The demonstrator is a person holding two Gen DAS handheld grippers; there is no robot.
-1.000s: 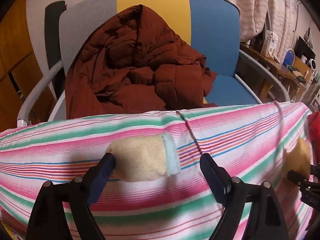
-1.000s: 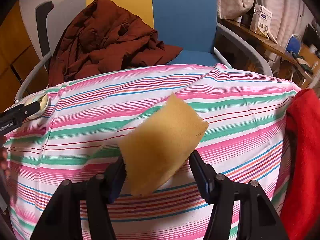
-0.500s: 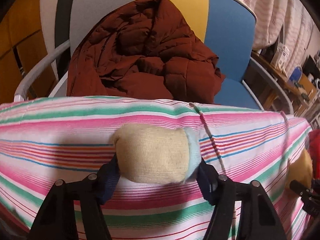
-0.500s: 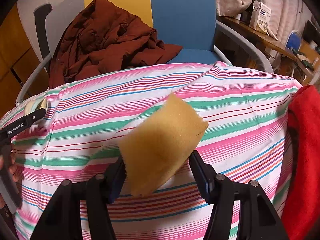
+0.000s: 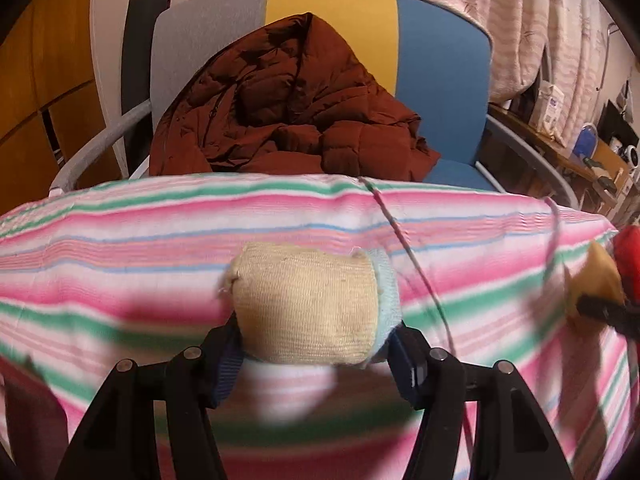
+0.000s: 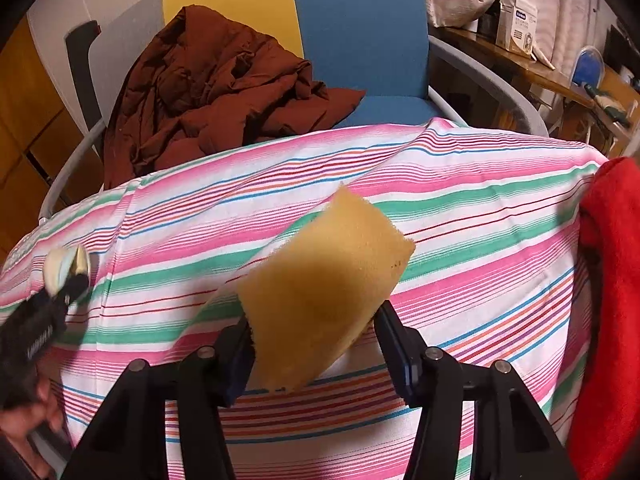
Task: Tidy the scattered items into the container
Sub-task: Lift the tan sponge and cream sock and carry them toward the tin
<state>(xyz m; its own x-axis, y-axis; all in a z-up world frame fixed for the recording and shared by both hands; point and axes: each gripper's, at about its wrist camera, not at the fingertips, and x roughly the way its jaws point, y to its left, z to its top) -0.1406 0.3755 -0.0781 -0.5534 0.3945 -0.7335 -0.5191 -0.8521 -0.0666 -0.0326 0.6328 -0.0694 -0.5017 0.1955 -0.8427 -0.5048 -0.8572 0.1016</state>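
1. Left tool (image 5: pixel 314 354): jaws closing on a cream sock roll (image 5: pixel 308 306), lower centre.
2. Right tool (image 6: pixel 314 346): jaws closing, gripping a yellow sponge (image 6: pixel 324 296), centre frame.
3. Striped cloth (image 6: pixel 460 208): beneath both.
4. Brown jacket (image 5: pixel 288 112): on chair (image 5: pixel 440 80), upper centre.

Left black plastic gripper (image 5: pixel 316 356): blue-padded fingers (image 5: pixel 226 368), silver screws; right black plastic gripper (image 6: pixel 316 350) alike; white lettering.
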